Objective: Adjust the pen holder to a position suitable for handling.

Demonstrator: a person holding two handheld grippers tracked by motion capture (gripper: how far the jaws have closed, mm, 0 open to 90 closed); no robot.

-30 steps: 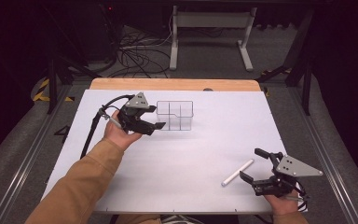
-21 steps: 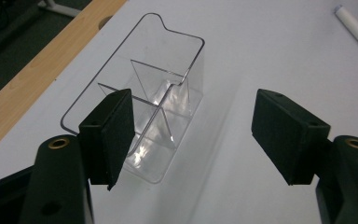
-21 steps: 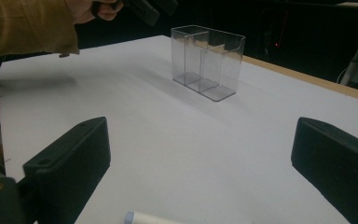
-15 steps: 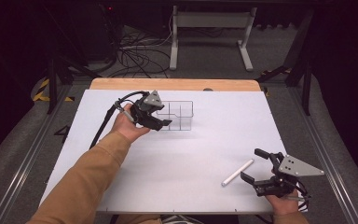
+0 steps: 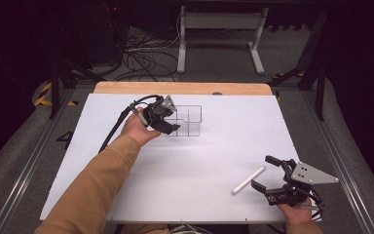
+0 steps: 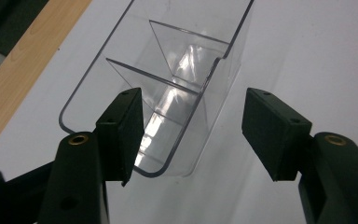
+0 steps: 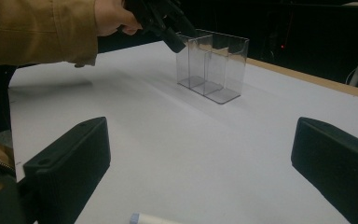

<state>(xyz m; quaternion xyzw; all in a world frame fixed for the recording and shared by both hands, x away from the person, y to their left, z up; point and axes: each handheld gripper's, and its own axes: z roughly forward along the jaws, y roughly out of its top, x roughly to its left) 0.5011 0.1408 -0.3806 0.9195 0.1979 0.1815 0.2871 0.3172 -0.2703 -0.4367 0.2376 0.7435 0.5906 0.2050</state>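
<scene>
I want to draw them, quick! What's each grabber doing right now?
Left gripper: open, jaws just been closing around the near end of the clear organizer, not pressing it yet.
Right gripper: open, holding nothing, white stick beside it.

The high view looks forward and down on the whole table (image 5: 185,195) from above its near edge. The left gripper view looks steeply down, close on the clear box (image 6: 177,84). The right gripper view sits low, looking level across the table at that box (image 7: 213,65) farther off.
</scene>
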